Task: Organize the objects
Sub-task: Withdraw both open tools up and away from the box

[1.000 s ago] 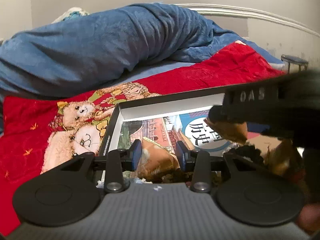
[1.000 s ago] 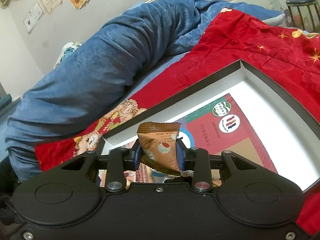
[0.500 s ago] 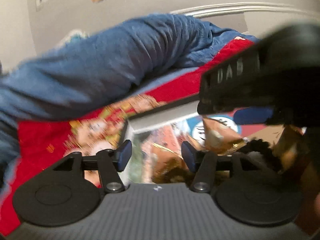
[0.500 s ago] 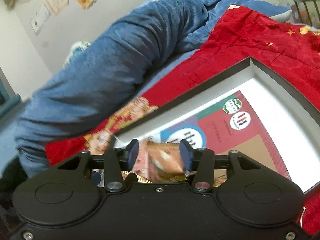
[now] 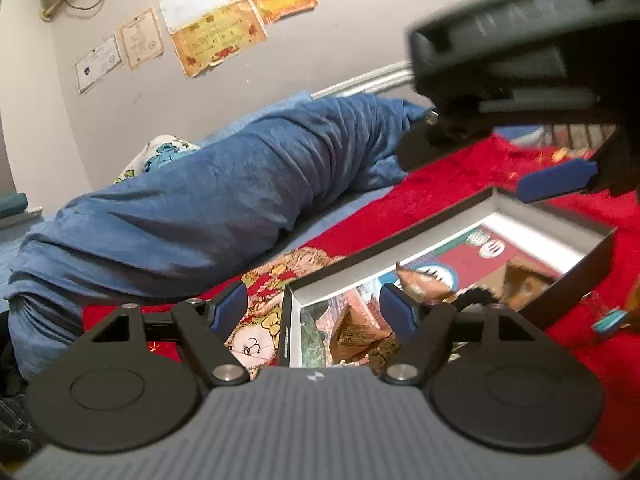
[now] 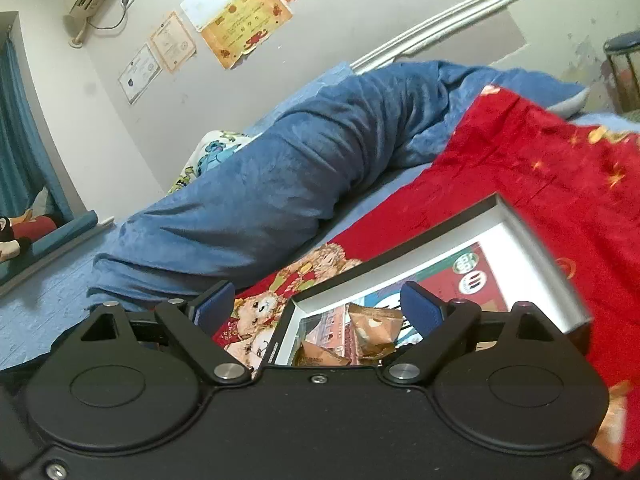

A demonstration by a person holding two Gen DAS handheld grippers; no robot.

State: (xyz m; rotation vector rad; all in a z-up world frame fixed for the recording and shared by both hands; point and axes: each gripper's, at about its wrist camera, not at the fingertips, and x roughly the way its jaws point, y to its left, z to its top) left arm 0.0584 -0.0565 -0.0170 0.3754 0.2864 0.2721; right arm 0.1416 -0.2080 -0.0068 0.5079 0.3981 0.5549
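- Inside, at the near-left corner of the box (image 6: 532, 236): brown snack packets (image 6: 374, 330), lying loose on a printed sheet (image 6: 480, 280) with round logos; writing too blurred to read.
- Resting on a red blanket (image 6: 540, 168), beside a rolled blue duvet (image 6: 304, 168).
- Left gripper (image 5: 314, 310): spread wide, holding nothing, above the box's near corner.
- Right gripper (image 6: 318, 306): likewise wide apart, empty, packets below.
- On the wall behind: certificates (image 6: 172, 46), unreadable.

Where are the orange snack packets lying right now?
The snack packets lie inside the black-rimmed box on the red blanket, at its near left corner; both wrist views show them low in the centre, beyond each open gripper.
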